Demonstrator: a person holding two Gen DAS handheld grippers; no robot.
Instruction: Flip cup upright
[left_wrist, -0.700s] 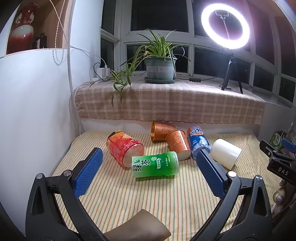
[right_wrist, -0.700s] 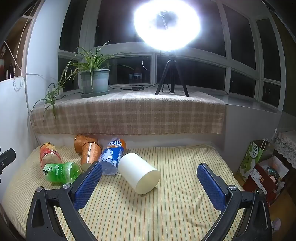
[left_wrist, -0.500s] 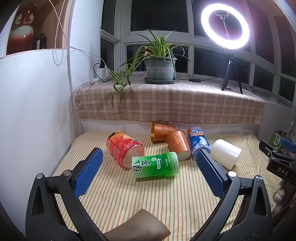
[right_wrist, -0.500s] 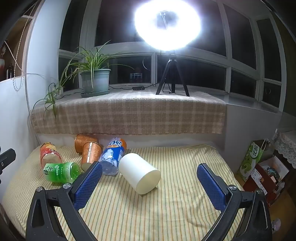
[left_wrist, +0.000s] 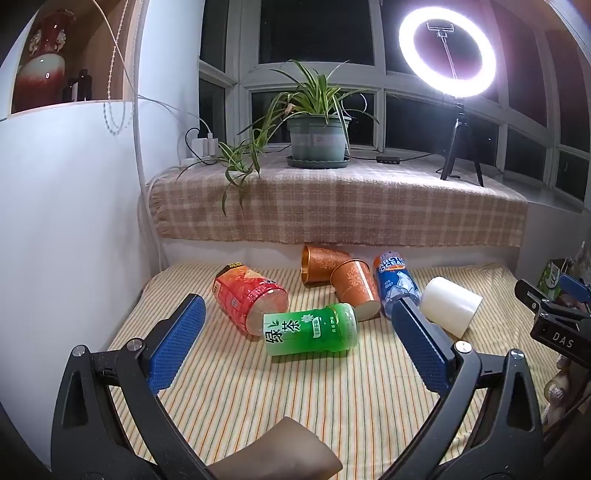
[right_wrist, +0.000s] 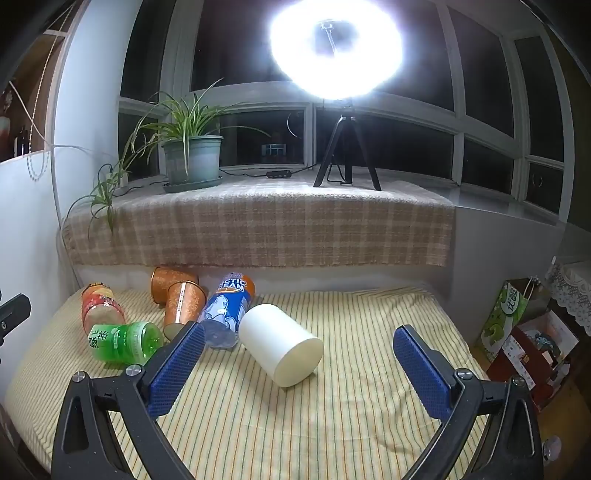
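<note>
Left gripper (left_wrist: 295, 341): hovers spread wide, empty, above green bottle (left_wrist: 310, 328).
Right gripper (right_wrist: 295, 363): spread, empty, facing toppled white cup (right_wrist: 280, 345).
Writing: "ARCTIC OCEAN" on blue can (left_wrist: 395, 282).

- The main light is a ring light (left_wrist: 447, 51) on the window sill, ahead of both grippers; the windows behind it are black.
- In the right wrist view the ring light (right_wrist: 336, 48) is blown out to a white patch with a haze around it.
- The striped cloth (left_wrist: 295, 387) is evenly lit, and the white cup (right_wrist: 282, 345) throws only a soft shadow.
- Both views are sharp in the middle, but straight lines bend strongly near the edges and the corners go dark.
</note>
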